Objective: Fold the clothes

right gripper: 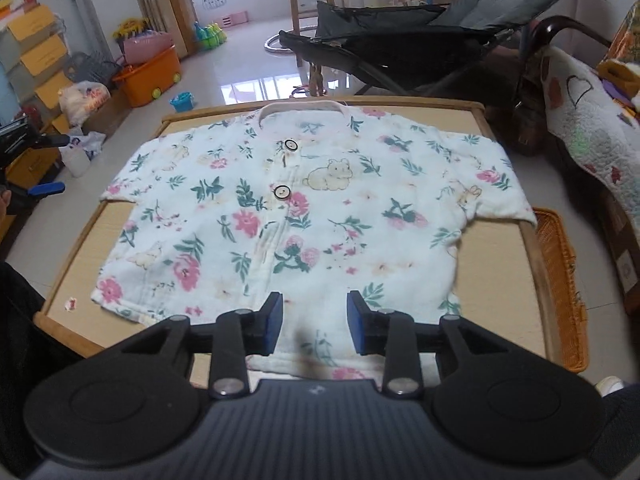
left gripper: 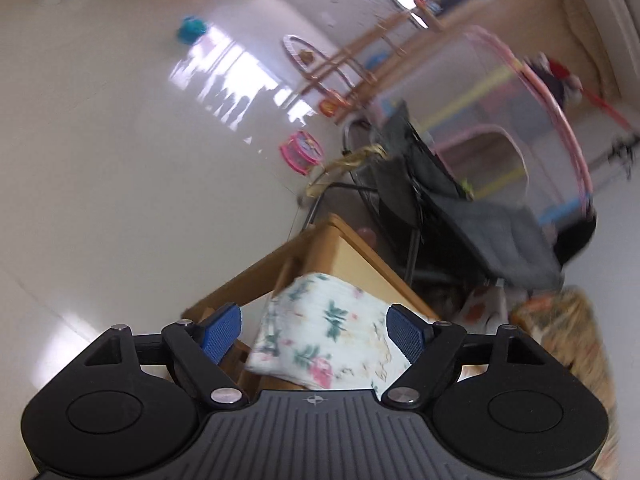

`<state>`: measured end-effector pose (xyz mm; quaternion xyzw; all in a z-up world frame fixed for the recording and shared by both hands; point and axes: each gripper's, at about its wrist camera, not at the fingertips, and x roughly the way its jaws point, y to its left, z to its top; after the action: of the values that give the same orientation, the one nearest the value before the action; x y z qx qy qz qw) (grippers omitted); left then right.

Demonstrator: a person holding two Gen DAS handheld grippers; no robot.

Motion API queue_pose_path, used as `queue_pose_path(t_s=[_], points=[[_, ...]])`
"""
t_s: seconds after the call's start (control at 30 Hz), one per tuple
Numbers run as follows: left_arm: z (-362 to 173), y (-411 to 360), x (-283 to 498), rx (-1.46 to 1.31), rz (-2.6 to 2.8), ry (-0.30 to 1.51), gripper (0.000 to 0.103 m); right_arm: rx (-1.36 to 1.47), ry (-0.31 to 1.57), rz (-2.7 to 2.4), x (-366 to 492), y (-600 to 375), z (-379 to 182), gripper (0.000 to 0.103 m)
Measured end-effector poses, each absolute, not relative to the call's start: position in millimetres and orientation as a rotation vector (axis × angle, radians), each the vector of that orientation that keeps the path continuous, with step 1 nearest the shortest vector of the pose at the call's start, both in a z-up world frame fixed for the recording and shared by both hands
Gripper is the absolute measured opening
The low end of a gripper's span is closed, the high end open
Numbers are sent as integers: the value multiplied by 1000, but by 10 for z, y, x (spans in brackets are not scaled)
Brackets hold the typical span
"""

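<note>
Item: floral shirt, short-sleeved, two buttons. It lies flat and face up across the low wooden table, collar at the far edge, hem at the near edge, one sleeve reaching toward each side edge. No fold shows in it, so you appear to be at the start: the shirt is spread and ready.

Item: right gripper. You hold it over the hem at the near edge, pointing down. Its jaws stand part-way apart with cloth showing in the gap, but the pads do not pinch it; it holds nothing.

Item: left gripper. You hold it off the left side of the table, jaws wide apart and empty. Its own view is blurred; it looks past a table corner where one sleeve lies.

Item: surroundings. A grey folding chair stands beyond the far edge; an orange basket sits beside the right edge.

Next move, as a judgement: bring each gripper to a sleeve or side edge, close on a single layer, and carry it inward toward the button line. Keep the cloth flat so the rest does not drag.
</note>
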<state>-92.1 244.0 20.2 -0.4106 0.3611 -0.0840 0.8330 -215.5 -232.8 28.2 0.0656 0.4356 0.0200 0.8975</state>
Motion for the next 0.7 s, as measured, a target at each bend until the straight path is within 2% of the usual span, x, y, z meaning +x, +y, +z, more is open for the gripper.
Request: queue_pose_path(t_s=[0.23, 0.7], points=[[-244, 2532, -802, -1185, -205, 842, 82, 64, 909, 45, -2155, -2211, 329, 34], [-858, 2199, -511, -1265, -205, 1017, 79, 11, 936, 47, -2137, -2094, 377, 35]])
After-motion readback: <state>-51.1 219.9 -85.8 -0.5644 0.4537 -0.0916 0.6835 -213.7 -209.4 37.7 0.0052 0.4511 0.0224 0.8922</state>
